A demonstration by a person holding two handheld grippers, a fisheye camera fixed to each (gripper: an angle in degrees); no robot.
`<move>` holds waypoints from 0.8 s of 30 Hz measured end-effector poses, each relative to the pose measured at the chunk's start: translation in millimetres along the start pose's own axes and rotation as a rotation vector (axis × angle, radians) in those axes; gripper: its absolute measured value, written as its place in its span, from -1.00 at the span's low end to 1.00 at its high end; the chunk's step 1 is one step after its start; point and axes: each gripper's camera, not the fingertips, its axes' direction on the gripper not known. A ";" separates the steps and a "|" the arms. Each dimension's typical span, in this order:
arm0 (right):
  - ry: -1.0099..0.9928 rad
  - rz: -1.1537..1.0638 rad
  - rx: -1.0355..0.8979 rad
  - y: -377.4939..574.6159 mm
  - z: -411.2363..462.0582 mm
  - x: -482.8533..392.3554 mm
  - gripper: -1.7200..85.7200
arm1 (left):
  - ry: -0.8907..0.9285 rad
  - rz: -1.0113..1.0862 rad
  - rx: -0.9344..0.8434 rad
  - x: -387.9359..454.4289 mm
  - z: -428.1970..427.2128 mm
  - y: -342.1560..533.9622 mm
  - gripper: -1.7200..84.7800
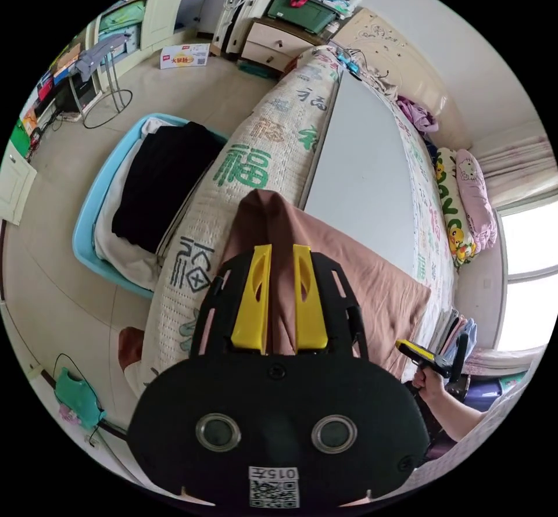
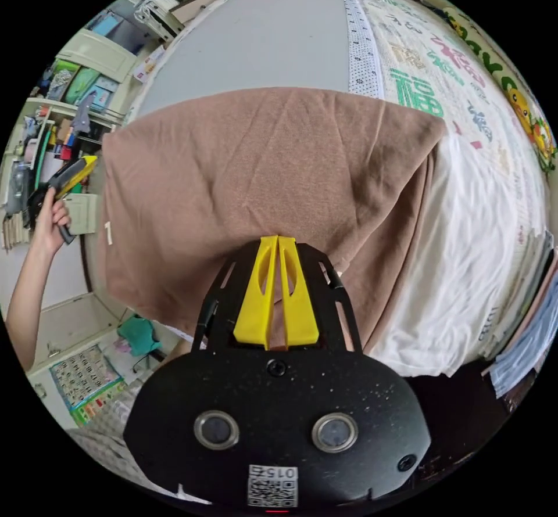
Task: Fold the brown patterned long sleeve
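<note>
A bed (image 1: 273, 133) carries a grey board (image 2: 261, 35), and the brown long sleeve (image 2: 261, 168) lies across the board's near end, its long axis running from 1 gripper to the other. The left gripper (image 1: 281, 250) is clamped on 1 edge of the cloth, directly ahead of its jaws. The right gripper (image 2: 277, 241) pinches the opposite edge, jaws closed.

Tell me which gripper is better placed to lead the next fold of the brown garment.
Right, probably. The right gripper is shut on the brown garment at its near edge, with the whole panel spread ahead. The left gripper holds a bunched end hanging off the bed's edge.
</note>
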 end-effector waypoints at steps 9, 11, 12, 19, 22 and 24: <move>-0.280 0.312 0.196 -88.6 -181.6 126.5 -0.70 | 0.174 -0.079 -0.202 -16.7 36.1 -64.0 -0.74; -0.286 0.316 0.229 -116.9 -207.6 145.6 -0.71 | 0.175 -0.018 -0.229 -7.6 35.4 -73.4 -0.81; -0.251 0.300 0.217 -139.9 -217.4 149.7 -0.72 | 0.174 -0.008 -0.238 -5.2 34.8 -75.3 -0.82; -0.113 0.225 0.092 -243.0 -252.9 115.2 -0.92 | 0.077 0.094 -0.247 20.0 14.0 -90.3 -0.92; -0.086 0.273 0.122 -261.9 -283.1 111.4 -0.93 | 0.047 0.099 -0.247 28.3 13.7 -96.8 -0.91; -0.143 0.311 0.104 -273.1 -294.3 117.7 -0.93 | 0.009 0.110 -0.266 34.5 21.4 -96.7 -0.89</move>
